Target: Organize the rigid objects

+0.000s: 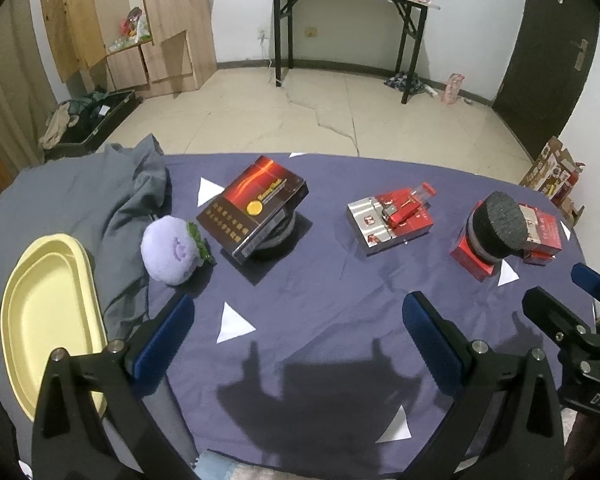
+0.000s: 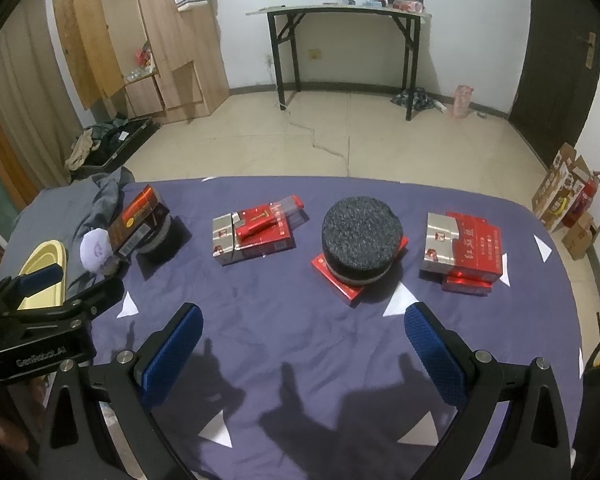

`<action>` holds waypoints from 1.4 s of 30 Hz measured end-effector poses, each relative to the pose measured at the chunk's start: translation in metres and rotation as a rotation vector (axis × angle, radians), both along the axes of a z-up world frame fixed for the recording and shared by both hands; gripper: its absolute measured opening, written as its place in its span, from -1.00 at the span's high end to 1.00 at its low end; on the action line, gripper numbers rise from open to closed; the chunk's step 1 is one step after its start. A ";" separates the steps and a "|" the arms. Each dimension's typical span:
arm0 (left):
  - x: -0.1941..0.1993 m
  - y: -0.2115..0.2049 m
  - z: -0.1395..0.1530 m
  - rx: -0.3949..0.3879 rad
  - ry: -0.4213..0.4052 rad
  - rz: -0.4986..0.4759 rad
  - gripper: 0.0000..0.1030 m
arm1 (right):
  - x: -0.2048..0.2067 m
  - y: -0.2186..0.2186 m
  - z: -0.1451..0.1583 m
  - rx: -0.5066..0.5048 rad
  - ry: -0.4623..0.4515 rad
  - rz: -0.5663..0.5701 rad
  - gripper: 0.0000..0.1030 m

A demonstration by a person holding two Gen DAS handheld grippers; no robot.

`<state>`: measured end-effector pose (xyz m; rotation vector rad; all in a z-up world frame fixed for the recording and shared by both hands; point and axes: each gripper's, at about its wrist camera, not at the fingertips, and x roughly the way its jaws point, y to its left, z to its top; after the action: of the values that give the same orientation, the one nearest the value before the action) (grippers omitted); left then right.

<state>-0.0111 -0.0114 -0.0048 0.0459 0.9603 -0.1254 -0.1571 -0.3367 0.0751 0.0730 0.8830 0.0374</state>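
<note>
**Both grippers spread and empty above the cloth, boxes waiting beyond**

Left gripper (image 1: 298, 320) held low over the dark blue tablecloth (image 1: 320, 300), blue pads wide apart, nothing between them. Right gripper (image 2: 302, 328) the same: fingers spread, not touching any object.

On the cloth, four groups in a row. At far left, a dark red-and-brown box (image 1: 256, 204) lying tilted on a black round object. Just beside it, a purple plush toy (image 1: 170, 250), with a yellow tray (image 1: 32, 320) and a crumpled grey cloth (image 1: 112, 208) near the left edge. In the middle, a red-and-silver box (image 2: 252, 236) with a small red item on top. More to the right, a black round foam disc (image 2: 360, 240) resting on a flat red box (image 2: 340, 280). At far right, a stack of red boxes (image 2: 464, 252). White triangle marks scattered on the cloth.
</note>
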 end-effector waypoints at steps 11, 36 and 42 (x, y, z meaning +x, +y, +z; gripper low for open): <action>0.004 0.005 0.002 -0.022 0.018 0.014 -1.00 | 0.002 0.003 -0.004 -0.005 0.014 0.018 -0.99; 0.007 0.011 0.001 -0.017 0.050 0.033 -1.00 | 0.005 0.002 -0.009 0.006 0.042 0.009 -0.99; 0.006 0.011 0.001 -0.015 0.046 0.028 -1.00 | 0.005 0.003 -0.011 -0.004 0.049 0.005 -0.99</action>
<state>-0.0053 -0.0007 -0.0043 0.0160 1.0057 -0.1083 -0.1518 -0.3338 0.0642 0.0679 0.9326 0.0384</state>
